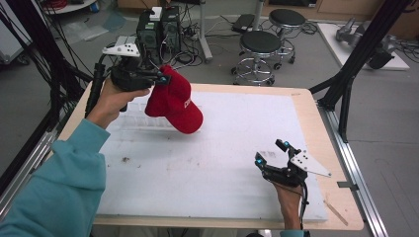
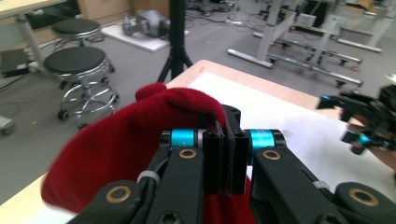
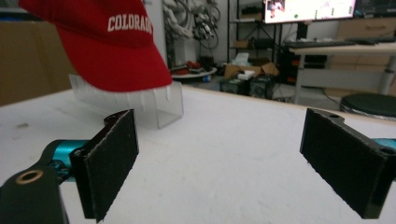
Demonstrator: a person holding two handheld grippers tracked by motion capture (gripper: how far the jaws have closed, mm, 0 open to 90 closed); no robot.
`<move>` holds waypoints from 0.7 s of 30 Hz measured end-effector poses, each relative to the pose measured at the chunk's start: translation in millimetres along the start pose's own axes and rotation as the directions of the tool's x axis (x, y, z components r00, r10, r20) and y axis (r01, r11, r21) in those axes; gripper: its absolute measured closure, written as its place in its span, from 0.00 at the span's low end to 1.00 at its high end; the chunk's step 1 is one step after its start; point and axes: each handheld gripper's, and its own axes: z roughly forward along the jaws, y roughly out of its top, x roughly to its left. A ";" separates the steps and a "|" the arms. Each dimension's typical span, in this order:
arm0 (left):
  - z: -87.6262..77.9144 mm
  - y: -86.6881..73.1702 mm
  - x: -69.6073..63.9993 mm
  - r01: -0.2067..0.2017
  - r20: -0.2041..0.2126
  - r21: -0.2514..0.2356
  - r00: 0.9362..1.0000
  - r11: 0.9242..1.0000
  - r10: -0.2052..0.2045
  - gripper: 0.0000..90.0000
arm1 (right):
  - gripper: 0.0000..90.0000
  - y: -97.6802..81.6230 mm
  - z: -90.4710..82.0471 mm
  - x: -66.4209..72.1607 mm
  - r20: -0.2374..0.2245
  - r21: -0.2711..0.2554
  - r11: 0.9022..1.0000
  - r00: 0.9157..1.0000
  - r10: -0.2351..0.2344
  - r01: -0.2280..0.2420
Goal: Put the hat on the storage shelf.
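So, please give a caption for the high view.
Left gripper lifts a red cap above the table; right gripper rests open.

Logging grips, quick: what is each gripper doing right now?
Left gripper: shut on the red cap, lifted off the table.
Right gripper: open, holding nothing.

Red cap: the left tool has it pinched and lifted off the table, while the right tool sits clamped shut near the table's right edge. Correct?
Not quite. The right tool is open: the right gripper view shows its two pads wide apart with nothing between them. The rest holds: the left tool pinches the red cap above the table.
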 end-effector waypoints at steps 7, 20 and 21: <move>-4.6 -1.6 -17.5 -0.009 0.041 0.005 0.999 1.000 0.009 0.97 | 0.12 22.9 13.5 9.2 -0.103 -0.007 1.000 0.995 0.006 -0.007; -17.2 -1.1 -47.4 -0.039 0.094 -0.022 0.995 0.999 0.041 0.97 | 0.12 61.7 48.9 36.1 -0.298 0.009 1.000 0.954 -0.019 0.023; -19.1 -0.8 -49.5 -0.041 0.101 -0.023 0.994 0.999 0.043 0.97 | 0.12 61.7 48.9 36.1 -0.298 0.009 1.000 0.954 -0.019 0.023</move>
